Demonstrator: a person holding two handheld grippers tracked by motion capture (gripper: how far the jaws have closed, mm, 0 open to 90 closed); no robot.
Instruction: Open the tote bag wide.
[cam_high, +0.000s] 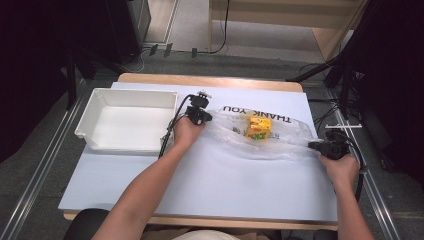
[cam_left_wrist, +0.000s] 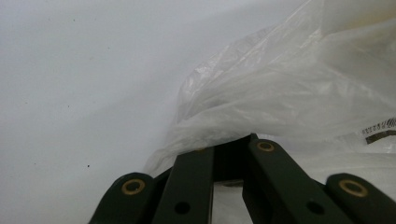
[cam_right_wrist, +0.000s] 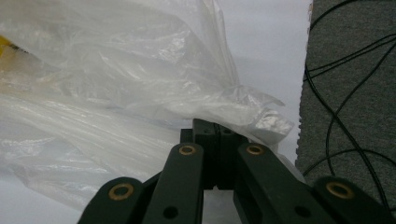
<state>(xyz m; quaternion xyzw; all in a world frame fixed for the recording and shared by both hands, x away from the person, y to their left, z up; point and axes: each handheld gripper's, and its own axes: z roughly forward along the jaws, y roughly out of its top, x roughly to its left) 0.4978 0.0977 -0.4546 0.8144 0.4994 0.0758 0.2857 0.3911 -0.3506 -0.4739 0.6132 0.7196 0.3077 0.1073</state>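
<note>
A clear plastic bag (cam_high: 285, 142) printed THANK YOU lies stretched across the white table sheet (cam_high: 225, 185). Inside it sits a yellow box (cam_high: 259, 128). At the bag's left end, my left gripper (cam_high: 207, 117) is shut on the film. In the left gripper view the jaws meet at the left gripper (cam_left_wrist: 233, 142), with the bag (cam_left_wrist: 289, 93) bunched over their tips. My right gripper (cam_high: 314, 146) holds the bag's right end. In the right gripper view the right gripper (cam_right_wrist: 215, 128) is shut on a crumpled corner of the bag (cam_right_wrist: 116, 84), and a sliver of the yellow box (cam_right_wrist: 9, 46) shows at far left.
A white plastic bin (cam_high: 100, 97) stands at the table's left, beside the left hand. The table's right edge runs close to the right gripper. Beyond that edge, black cables (cam_right_wrist: 350, 93) lie on grey floor. Dark stands flank the table on both sides.
</note>
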